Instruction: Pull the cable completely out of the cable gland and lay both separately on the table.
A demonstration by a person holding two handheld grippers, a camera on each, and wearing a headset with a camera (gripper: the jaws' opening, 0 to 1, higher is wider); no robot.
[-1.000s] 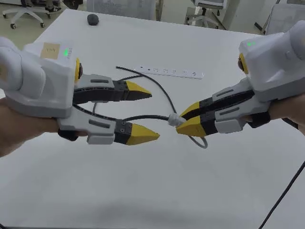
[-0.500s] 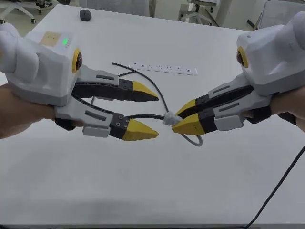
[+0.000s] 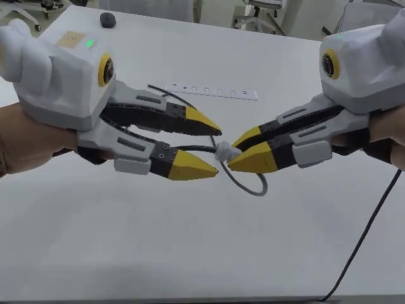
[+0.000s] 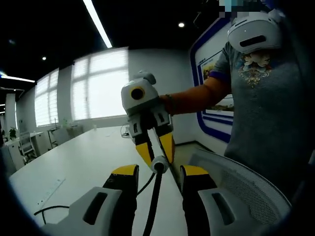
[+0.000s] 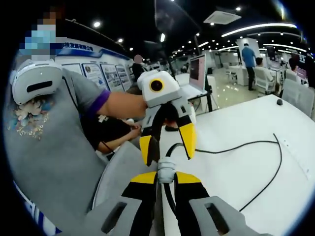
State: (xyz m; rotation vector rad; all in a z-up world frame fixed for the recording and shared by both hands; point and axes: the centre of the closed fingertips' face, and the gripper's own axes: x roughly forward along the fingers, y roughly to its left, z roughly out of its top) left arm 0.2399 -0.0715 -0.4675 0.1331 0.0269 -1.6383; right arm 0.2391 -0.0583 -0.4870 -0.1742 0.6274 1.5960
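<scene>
The white cable gland (image 3: pixel 224 152) hangs above the table with my right gripper (image 3: pixel 234 154) shut on it. A black cable (image 3: pixel 197 149) leaves the gland to the left and passes between the jaws of my left gripper (image 3: pixel 212 147), which is open around it without touching. A grey loop of cable (image 3: pixel 251 189) droops below the gland. In the left gripper view the cable (image 4: pixel 152 202) runs up between my jaws to the gland (image 4: pixel 159 165). In the right gripper view the gland (image 5: pixel 166 169) is pinched between my yellow tips, and the left gripper (image 5: pixel 167 150) faces it.
A white power strip (image 3: pixel 215 92) lies on the table (image 3: pixel 190 253) behind the grippers, and a dark mouse (image 3: pixel 107 19) sits at the far left. Another black cable (image 3: pixel 367 234) crosses the near right corner. Office chairs stand beyond the far edge.
My left gripper has moved right, closer to the gland, and its jaws have narrowed around the cable. The right gripper still holds the gland. The head camera has shifted.
</scene>
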